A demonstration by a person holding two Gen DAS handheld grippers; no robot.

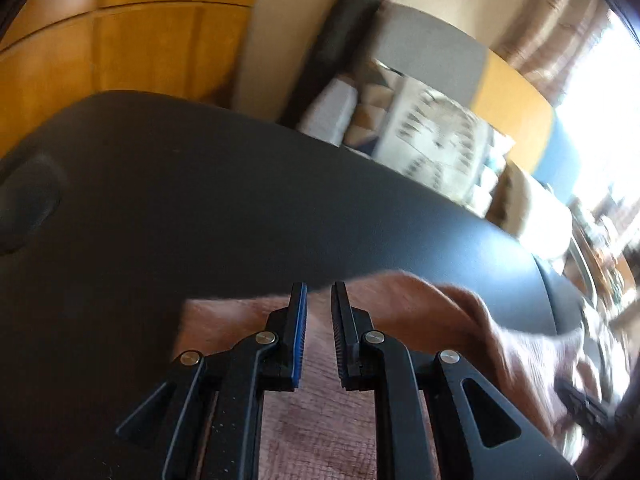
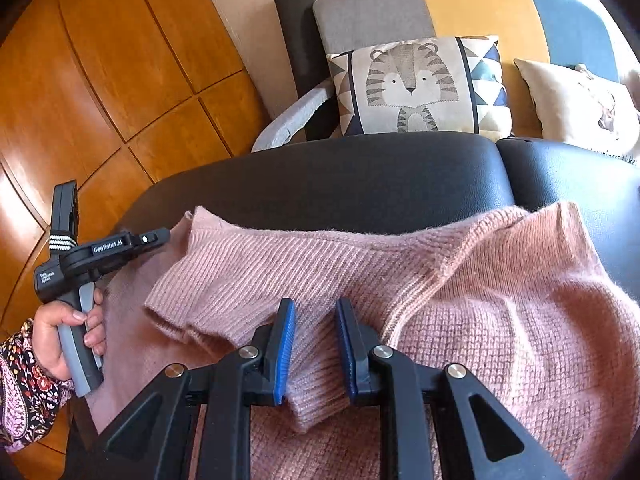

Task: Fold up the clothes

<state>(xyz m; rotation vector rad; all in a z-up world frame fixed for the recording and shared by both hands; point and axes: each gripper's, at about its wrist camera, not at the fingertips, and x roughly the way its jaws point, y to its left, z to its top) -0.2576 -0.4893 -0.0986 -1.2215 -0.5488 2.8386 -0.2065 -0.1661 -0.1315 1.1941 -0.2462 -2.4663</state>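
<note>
A pink knit sweater (image 2: 500, 320) lies crumpled on a black padded surface (image 2: 360, 176). My right gripper (image 2: 315, 312) is low over it, its blue pads closed on a ribbed sleeve end (image 2: 314, 392) that sticks out between them. In the right wrist view, a hand (image 2: 60, 332) holds my left gripper (image 2: 160, 236) at the sweater's left edge. The left wrist view is blurred: my left gripper (image 1: 319, 296) is open just above the sweater (image 1: 320, 420), with nothing between its fingers. The fabric rises in a ridge toward the right.
Behind the black surface (image 1: 240, 200) is a sofa (image 2: 380, 8) with a tiger cushion (image 2: 416, 84) and a cream cushion (image 2: 580, 104). A black roll (image 2: 296, 40) leans beside it. Wooden floor (image 2: 100, 80) lies to the left.
</note>
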